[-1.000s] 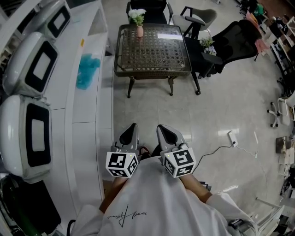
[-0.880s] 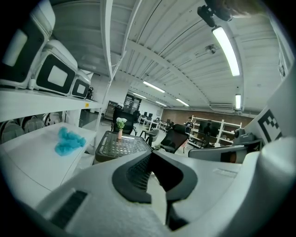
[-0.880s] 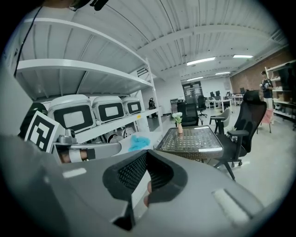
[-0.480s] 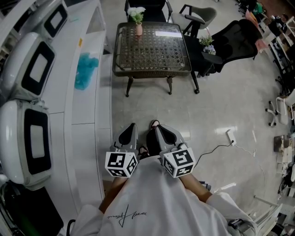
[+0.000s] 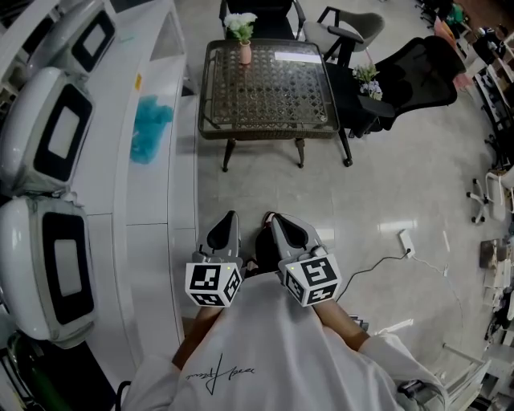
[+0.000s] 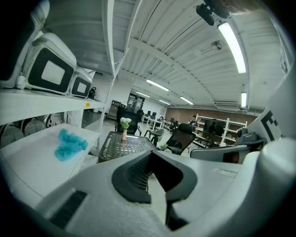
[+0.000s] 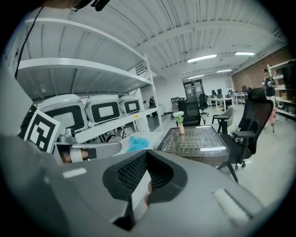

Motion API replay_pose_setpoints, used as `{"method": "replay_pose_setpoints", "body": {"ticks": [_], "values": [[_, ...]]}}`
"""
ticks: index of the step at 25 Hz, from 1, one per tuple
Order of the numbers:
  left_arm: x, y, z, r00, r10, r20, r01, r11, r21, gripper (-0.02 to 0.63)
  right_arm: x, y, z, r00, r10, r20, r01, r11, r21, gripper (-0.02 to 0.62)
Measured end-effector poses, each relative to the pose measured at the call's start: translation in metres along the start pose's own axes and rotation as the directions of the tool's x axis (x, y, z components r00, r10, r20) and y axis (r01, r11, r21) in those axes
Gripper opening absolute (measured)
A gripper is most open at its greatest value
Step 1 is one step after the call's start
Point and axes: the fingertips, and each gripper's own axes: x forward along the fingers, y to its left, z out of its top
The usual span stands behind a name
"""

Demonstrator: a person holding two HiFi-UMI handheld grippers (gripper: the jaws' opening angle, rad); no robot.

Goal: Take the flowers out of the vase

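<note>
A small pink vase point(image 5: 245, 54) holding white flowers point(image 5: 239, 24) stands at the far edge of a glass-topped wicker table point(image 5: 265, 88), well ahead of me. The same vase point(image 6: 124, 135) point(image 7: 181, 129) shows small and distant in both gripper views. My left gripper point(image 5: 226, 225) point(image 6: 155, 159) and right gripper point(image 5: 283, 225) point(image 7: 145, 159) are held side by side close to my body, above the floor and far short of the table. Both are shut with nothing in them.
A long white counter point(image 5: 152, 185) with white machines point(image 5: 52, 136) and a blue cloth point(image 5: 150, 120) runs along the left. Black office chairs point(image 5: 409, 72) and a small potted plant point(image 5: 367, 76) stand right of the table. A cable and power strip point(image 5: 405, 239) lie on the floor.
Both grippers have moved a little forward toward the table, which now sits slightly nearer in the head view. A shoe has come into view between the grippers. Jaws unchanged.
</note>
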Motion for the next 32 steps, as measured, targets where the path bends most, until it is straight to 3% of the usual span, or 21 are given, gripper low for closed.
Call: {"method": "replay_pose_setpoints", "body": {"ticks": [17,23,32], "values": [[0.09,0.038,0.02,0.997,0.035,-0.072,-0.035,0.999,0.004,-0.008,0.077,-0.057,0.034,0.998,0.032,-0.057,-0.031,0.999,0.021,0.008],[0.133,0.038,0.037,0.998,0.014,-0.065,-0.019,0.998,-0.066,-0.008,0.099,-0.09,0.048,0.998,0.034,-0.061,-0.032,0.999,0.036,0.008],[0.186,0.03,0.053,0.998,-0.019,-0.06,0.015,0.998,-0.06,-0.005,0.128,-0.133,0.063,0.996,0.061,-0.064,-0.057,0.996,0.066,0.008]]}}
